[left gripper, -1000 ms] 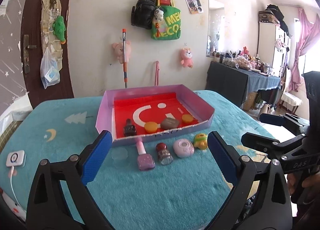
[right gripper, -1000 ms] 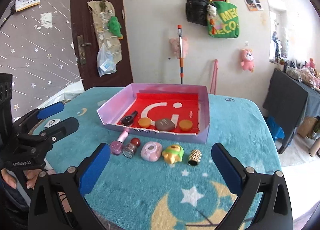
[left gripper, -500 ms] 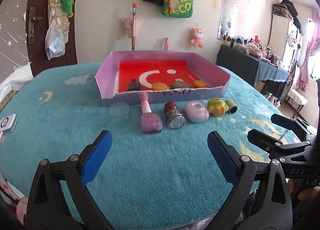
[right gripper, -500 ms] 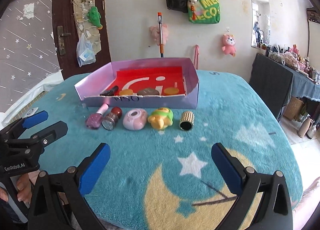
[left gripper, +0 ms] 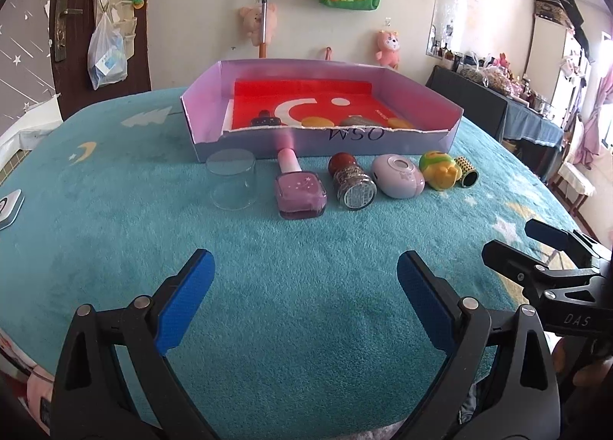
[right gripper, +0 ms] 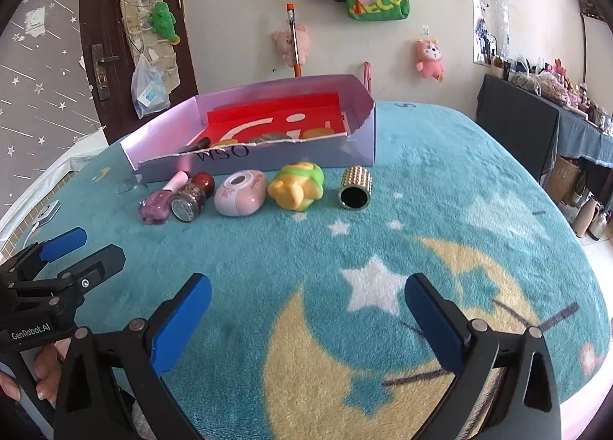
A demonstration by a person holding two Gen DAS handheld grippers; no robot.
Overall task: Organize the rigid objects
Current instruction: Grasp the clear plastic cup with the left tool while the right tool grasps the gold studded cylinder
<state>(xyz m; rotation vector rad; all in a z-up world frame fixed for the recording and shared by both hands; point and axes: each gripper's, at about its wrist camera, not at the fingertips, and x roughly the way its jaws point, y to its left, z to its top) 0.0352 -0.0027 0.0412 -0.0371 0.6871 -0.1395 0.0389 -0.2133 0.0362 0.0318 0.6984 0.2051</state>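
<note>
1. Both grippers hang spread wide and empty low in their frames: left gripper (left gripper: 302, 302), right gripper (right gripper: 306, 317).
2. Six loose items lie in a row at mid-frame, just in front of the box (left gripper: 383, 139), ahead of both grippers and well apart from them.
3. In the left view the polish bottle (left gripper: 299, 189) sits upper centre, long axis pointing toward the box; the glass (left gripper: 231, 183) is just left of it.
4. The gold cap (right gripper: 355, 188) lies upper centre of the right view, likely the right gripper's nearest pick.
</note>
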